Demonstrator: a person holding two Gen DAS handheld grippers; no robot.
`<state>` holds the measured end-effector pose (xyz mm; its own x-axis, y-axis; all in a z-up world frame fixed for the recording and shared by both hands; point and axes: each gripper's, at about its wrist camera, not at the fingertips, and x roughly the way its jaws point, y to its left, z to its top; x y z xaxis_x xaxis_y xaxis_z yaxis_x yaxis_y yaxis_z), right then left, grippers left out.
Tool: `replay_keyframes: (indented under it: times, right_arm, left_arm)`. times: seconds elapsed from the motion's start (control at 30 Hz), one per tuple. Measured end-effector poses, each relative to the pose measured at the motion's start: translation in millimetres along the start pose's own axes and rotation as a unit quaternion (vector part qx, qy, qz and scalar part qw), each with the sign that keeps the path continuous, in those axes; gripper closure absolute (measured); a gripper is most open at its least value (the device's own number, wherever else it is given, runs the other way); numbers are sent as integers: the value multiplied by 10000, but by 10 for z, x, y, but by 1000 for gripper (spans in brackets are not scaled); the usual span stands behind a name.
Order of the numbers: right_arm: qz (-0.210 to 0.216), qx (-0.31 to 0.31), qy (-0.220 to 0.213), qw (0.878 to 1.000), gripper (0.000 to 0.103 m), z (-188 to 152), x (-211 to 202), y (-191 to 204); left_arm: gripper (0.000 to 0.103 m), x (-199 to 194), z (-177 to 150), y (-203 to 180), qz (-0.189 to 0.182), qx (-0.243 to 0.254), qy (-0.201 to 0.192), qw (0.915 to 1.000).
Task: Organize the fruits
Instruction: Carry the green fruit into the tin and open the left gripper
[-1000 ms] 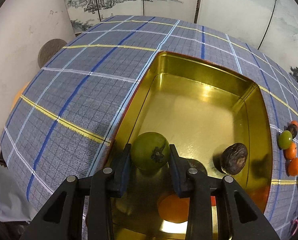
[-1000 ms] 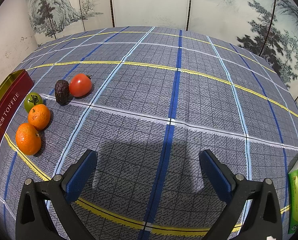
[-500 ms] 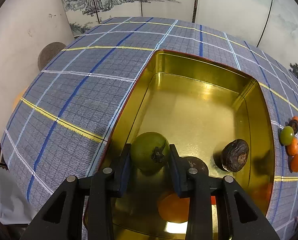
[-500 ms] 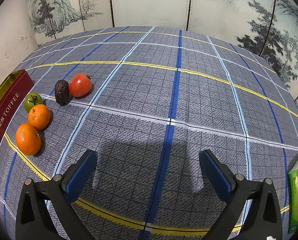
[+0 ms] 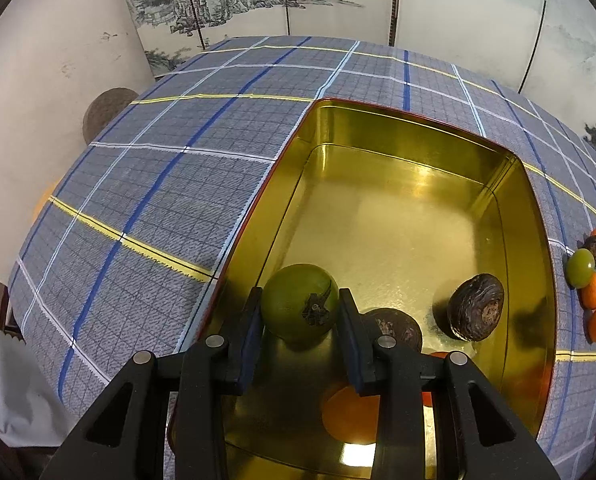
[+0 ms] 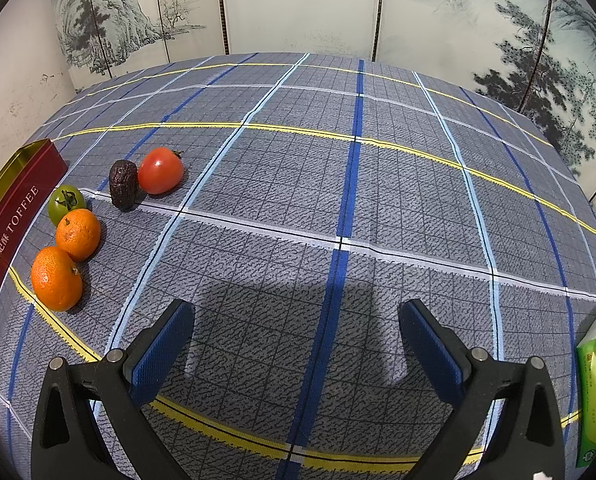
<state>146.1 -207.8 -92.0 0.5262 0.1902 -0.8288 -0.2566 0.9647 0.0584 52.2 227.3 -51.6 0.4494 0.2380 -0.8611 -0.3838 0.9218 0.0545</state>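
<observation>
Clamped between the blue pads of the left gripper, a green tomato hangs inside the gold tin, near its near-left corner, stem side turned toward the camera. It looks close to the floor of the tin, though contact cannot be told from this view. Just to its right lie two dark wrinkled fruits, one partly hidden behind the right finger, and an orange fruit sits lower, under the fingers.

To finish the placement well, I would lower until the tomato rests on the metal, then part the jaws slowly and evenly so the round fruit does not roll into its neighbours, and lift straight back out clear of the tin wall.

Well apart, the right gripper hovers with jaws wide and empty over the plaid cloth. Beside the tin's red wall wait two mandarins, another green tomato, a dark fruit and a red tomato.
</observation>
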Motion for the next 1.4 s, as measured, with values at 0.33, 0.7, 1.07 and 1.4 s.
replay_keyframes:
  times: [0.33,0.7,1.07,1.4]
  right_arm:
    - [81,-101,59,9999,0,-93,-59,201]
    - [591,-681,128,9958,10,-203,-237,722]
    - [984,-857,103,9914,28,-102,-232,1105]
    - [1122,-816,54,9903,50,15,-188,1241]
  left_arm:
    - [66,2,-4,-5,45,6,-8,10000]
    - [65,4,-39,-35,164,104,-38,9998]
    - [55,-13,-52,-41,103,73,-53,9999]
    - [52,-96,-68,0,-69,-10,-33,10000]
